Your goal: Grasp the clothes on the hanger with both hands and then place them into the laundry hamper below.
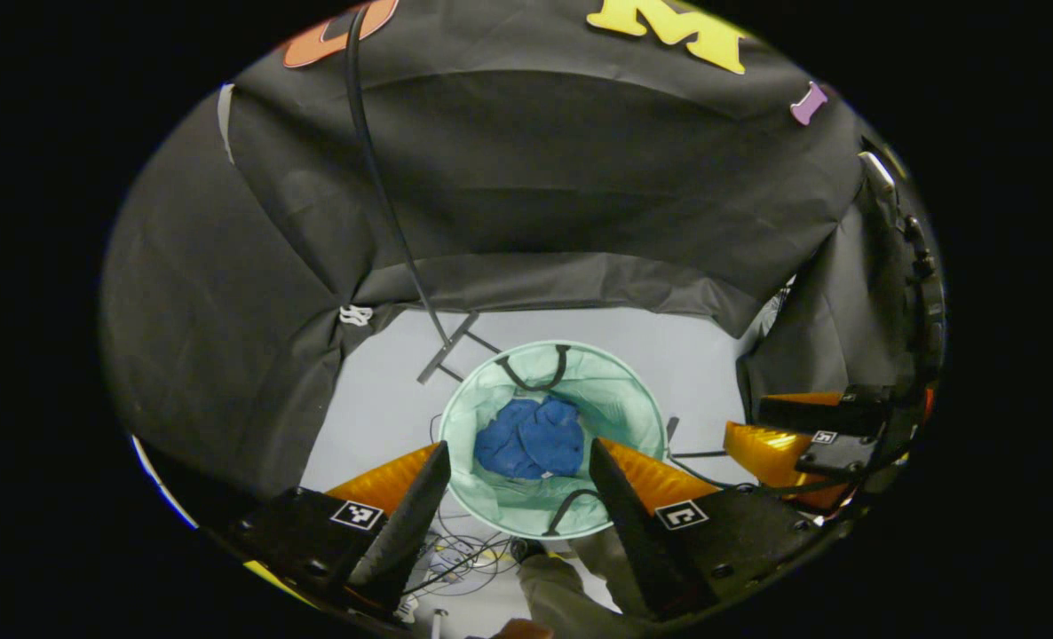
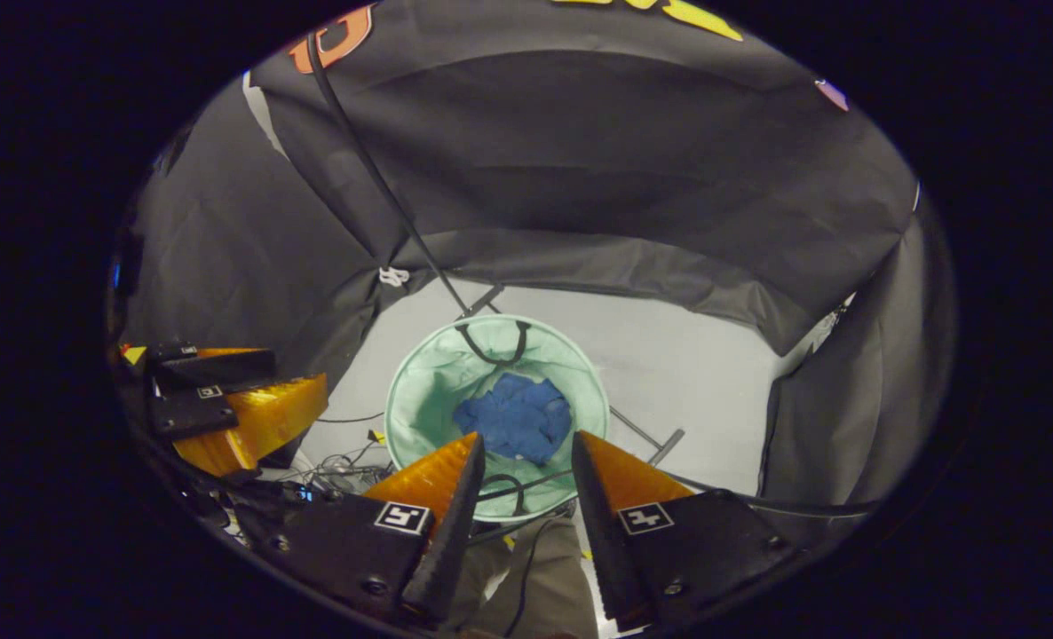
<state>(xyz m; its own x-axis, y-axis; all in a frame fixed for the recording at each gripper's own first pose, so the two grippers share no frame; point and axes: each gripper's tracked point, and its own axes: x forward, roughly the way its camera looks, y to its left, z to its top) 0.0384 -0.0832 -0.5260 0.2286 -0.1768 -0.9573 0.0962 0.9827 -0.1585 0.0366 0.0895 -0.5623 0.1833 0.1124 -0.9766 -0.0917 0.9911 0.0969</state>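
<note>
A blue garment (image 1: 529, 437) lies crumpled at the bottom of the pale green laundry hamper (image 1: 615, 390) on the floor. My left gripper (image 1: 519, 457) hangs above the hamper, open, with nothing between its orange and black fingers. The right gripper (image 1: 779, 444) appears at the right of the left gripper view. In the right gripper view the same blue garment (image 2: 516, 417) rests inside the hamper (image 2: 420, 390), and my right gripper (image 2: 526, 448) is open and empty over it. The left gripper (image 2: 251, 399) shows at the left there.
A thin black stand pole (image 1: 384, 195) rises from a base (image 1: 448, 348) behind the hamper. Loose cables (image 1: 464, 555) lie on the light floor in front. A person's trouser leg (image 2: 535, 577) stands below the grippers. Black cloth walls enclose the floor.
</note>
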